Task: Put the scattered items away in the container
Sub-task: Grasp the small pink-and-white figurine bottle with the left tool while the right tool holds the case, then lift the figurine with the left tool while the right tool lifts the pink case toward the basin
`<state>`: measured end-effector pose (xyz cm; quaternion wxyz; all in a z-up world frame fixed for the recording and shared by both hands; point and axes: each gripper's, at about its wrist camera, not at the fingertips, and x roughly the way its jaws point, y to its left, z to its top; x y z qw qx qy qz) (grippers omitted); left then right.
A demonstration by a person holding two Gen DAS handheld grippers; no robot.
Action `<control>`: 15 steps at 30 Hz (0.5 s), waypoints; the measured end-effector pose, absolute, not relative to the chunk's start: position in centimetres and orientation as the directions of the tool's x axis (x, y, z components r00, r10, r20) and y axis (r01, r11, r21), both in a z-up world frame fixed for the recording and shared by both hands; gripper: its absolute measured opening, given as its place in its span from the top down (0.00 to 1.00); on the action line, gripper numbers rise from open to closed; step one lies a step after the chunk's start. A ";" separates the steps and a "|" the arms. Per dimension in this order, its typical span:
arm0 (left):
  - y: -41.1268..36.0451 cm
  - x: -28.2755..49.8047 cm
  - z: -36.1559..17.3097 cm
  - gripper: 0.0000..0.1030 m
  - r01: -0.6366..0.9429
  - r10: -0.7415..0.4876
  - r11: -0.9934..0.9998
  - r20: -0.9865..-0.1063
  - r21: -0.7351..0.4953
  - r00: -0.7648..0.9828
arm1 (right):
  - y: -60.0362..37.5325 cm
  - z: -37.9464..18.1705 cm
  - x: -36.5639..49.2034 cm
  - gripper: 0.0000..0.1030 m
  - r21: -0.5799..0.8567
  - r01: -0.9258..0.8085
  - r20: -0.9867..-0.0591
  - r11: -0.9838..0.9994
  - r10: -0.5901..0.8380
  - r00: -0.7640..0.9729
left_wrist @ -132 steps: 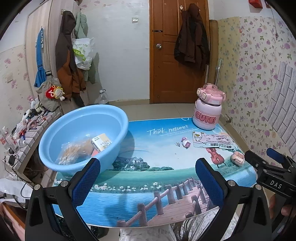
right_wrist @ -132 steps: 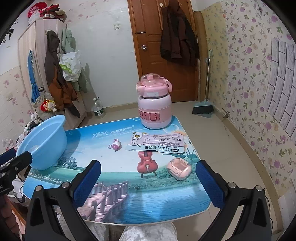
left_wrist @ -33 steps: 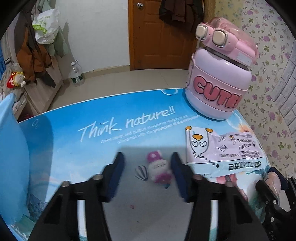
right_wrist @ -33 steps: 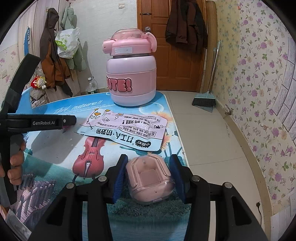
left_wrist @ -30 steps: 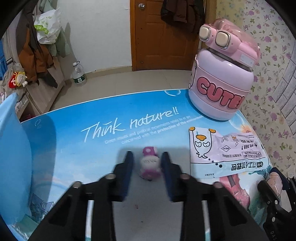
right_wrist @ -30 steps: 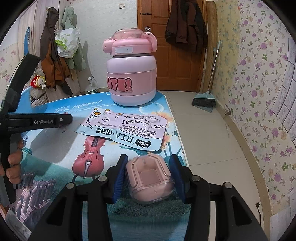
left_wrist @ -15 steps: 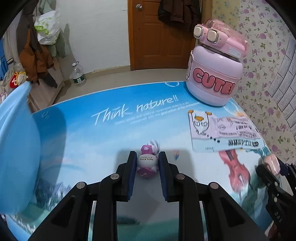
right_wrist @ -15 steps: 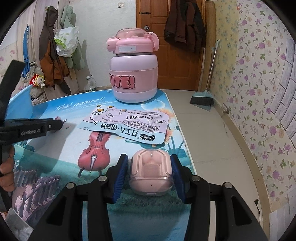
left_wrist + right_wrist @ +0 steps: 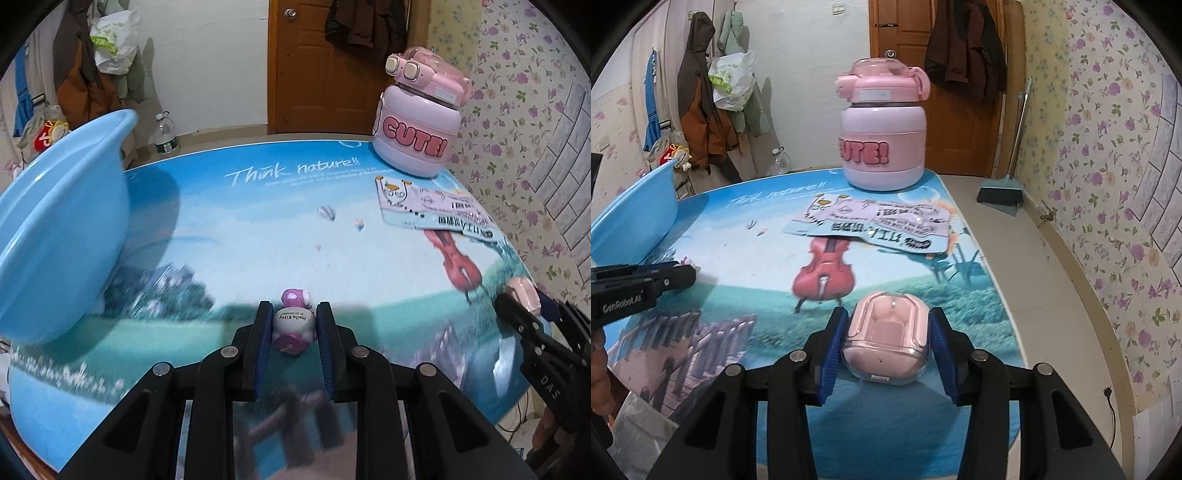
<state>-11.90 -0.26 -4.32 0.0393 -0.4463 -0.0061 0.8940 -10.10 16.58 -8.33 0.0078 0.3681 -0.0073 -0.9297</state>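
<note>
Left wrist view: the smooth blue plastic basin (image 9: 62, 225) stands at the bench's (image 9: 236, 229) left edge, its inside hidden. The left tool (image 9: 293, 325), angled down, pinches a small rounded pink-and-white figurine (image 9: 293, 323) over the glossy printed bench top. Right wrist view: the right tool (image 9: 888, 341), also tilted downward, clamps a rounded pink earbud case (image 9: 886, 341) with a clear shell near the bench's right edge, in front of a flat printed packet (image 9: 875, 221) and a squat pink bottle (image 9: 882, 136).

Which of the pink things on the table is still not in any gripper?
The big pink bottle marked CUTE; the small figure and the pink case sit between gripper fingers.
</note>
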 end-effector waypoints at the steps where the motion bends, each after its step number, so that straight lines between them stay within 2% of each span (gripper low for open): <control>1: -0.5 -11.3 -4.3 0.78 -0.058 0.069 -0.997 -0.794 -0.042 -0.604 | 16.3 -8.3 -9.9 0.55 0.019 0.014 -0.684 -1.000 -0.023 -0.729; 15: -4.4 -6.0 -4.0 0.78 -0.009 0.056 -0.998 -0.771 -0.065 -0.635 | 10.9 -8.1 -8.1 0.55 0.010 0.095 -0.685 -0.995 -0.076 -0.725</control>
